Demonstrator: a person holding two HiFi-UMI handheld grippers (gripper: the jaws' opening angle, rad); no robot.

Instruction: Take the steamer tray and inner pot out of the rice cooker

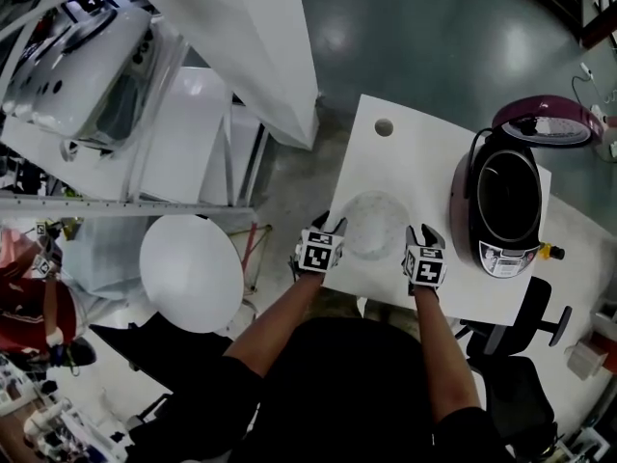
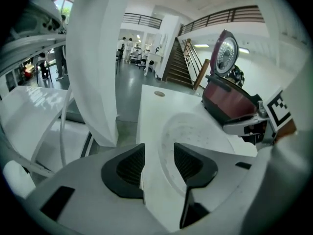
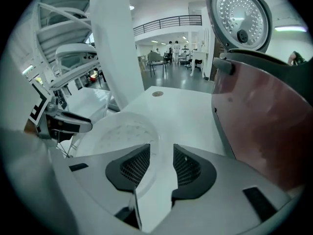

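left gripper (image 1: 332, 226) and right gripper (image 1: 423, 233) gape open astride the steamer tray (image 1: 374, 222), its rim faint against the white table (image 1: 405, 152).

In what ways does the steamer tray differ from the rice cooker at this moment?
The steamer tray is pale white; the rice cooker is dark maroon and black. The tray is low and shallow; the cooker is tall. The tray lies by the near edge of the table; the cooker stands at its right end, lid raised. Both are round and rest on the table.
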